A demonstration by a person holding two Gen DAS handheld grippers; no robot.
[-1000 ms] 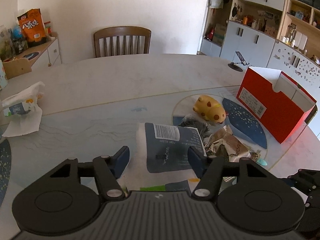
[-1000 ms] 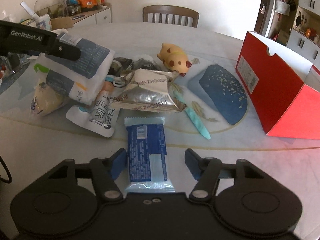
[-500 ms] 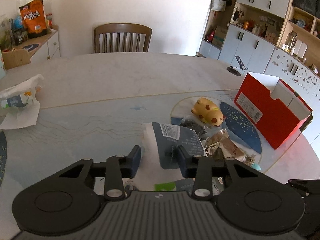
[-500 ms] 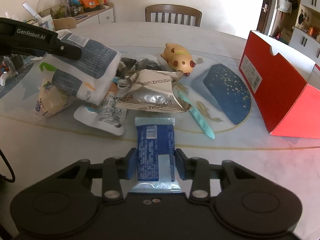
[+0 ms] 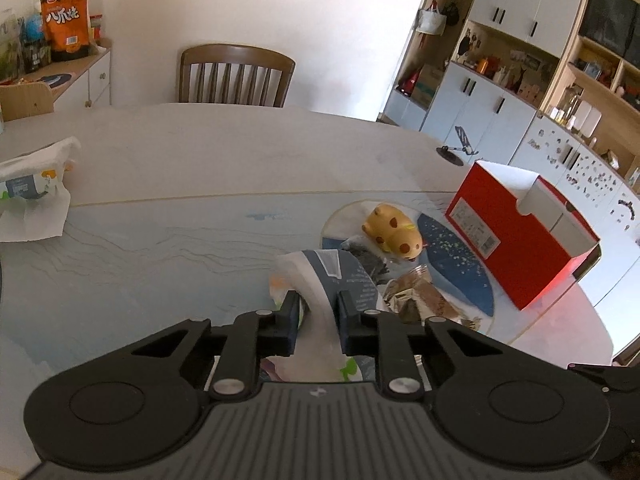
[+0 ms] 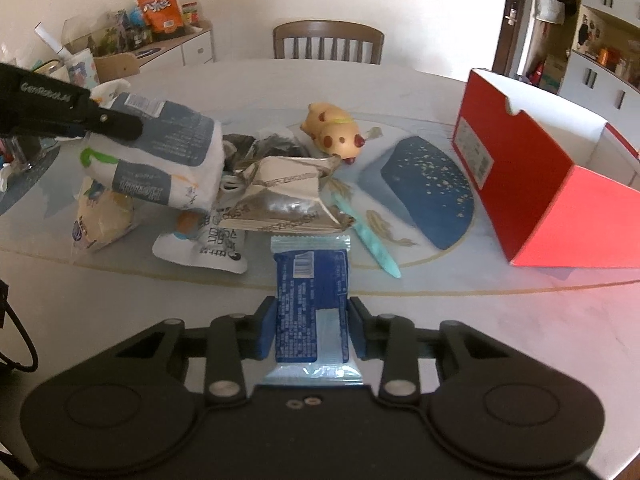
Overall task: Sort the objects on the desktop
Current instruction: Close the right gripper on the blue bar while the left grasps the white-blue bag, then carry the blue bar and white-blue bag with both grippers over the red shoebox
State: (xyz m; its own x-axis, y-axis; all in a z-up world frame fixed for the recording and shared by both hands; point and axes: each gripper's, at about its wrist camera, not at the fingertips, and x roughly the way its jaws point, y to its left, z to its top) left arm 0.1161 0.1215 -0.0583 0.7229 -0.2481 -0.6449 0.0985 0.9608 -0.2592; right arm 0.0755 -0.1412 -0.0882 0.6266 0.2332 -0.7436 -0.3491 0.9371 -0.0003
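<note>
Clamping a white and grey-blue pack [image 5: 320, 280] between its two fingers, the left gripper [image 5: 318, 316] holds it lifted above the heap on the table [image 5: 208, 160]. The right gripper [image 6: 312, 330] is closed on a blue wrapped snack [image 6: 310, 292] (barcode side up), near the table's front edge. Just beyond that snack lies a silver foil bag [image 6: 284, 200], with a white pouch [image 6: 208, 244] to its left and a teal pen [image 6: 378, 244] to its right. A yellow spotted toy [image 6: 334, 136] sits farther back, and the open red box [image 6: 532, 184] stands at the right.
</note>
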